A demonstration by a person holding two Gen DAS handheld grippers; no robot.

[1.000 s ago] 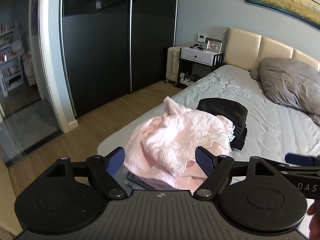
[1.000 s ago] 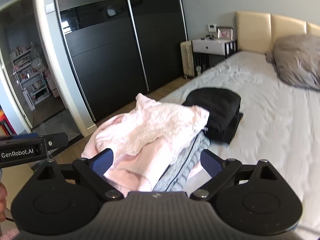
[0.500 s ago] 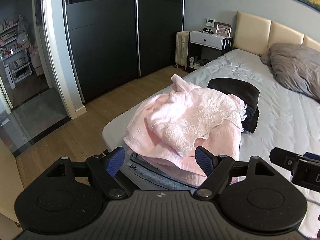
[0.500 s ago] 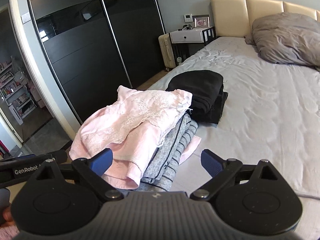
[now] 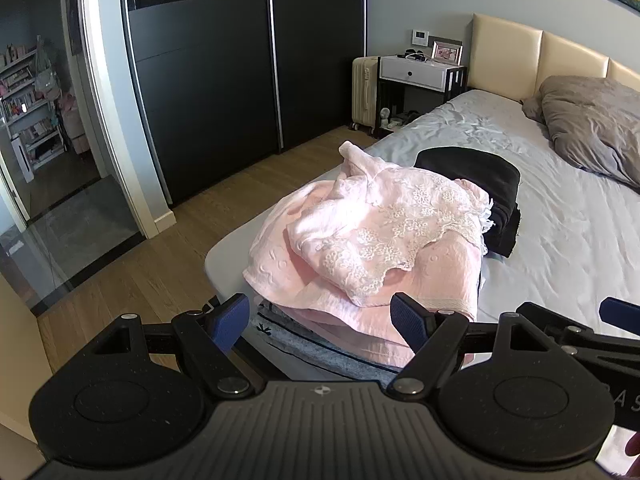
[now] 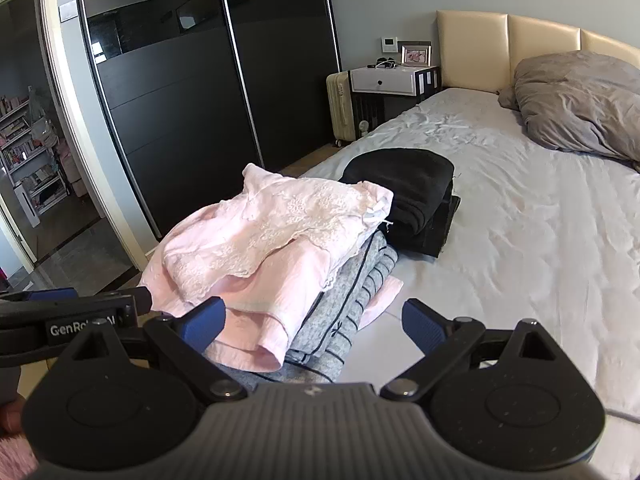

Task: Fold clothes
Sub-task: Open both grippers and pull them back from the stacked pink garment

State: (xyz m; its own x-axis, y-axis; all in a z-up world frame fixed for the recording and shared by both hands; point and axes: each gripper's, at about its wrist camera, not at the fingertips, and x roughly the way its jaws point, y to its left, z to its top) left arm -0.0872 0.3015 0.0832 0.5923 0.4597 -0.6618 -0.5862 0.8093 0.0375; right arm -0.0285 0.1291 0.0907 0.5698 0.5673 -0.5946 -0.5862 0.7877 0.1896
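Note:
A pile of clothes sits at the near corner of the bed. On top lies a crumpled pink lace garment [image 5: 396,224] [image 6: 280,228], over a plain pink piece [image 5: 440,276] [image 6: 276,300] and a grey striped one [image 6: 356,304]. Behind the pile rests a folded black stack [image 5: 480,176] [image 6: 404,188]. My left gripper [image 5: 320,322] hovers open just short of the pile, nothing between its blue pads. My right gripper [image 6: 314,322] is open too, near the pile's right edge, holding nothing. Each gripper shows at the side of the other's view.
The bed's pale sheet [image 6: 540,240] stretches right, with a grey duvet [image 6: 580,100] at the beige headboard. A nightstand [image 5: 420,76] and cream suitcase [image 5: 364,92] stand beside the bed. Black sliding wardrobe doors [image 5: 240,60] and wood floor [image 5: 160,272] lie left.
Both views pulled back and tilted down over the last second, so the pile now looks smaller and farther from the pads. Both grippers stayed open. The clothes have not moved.

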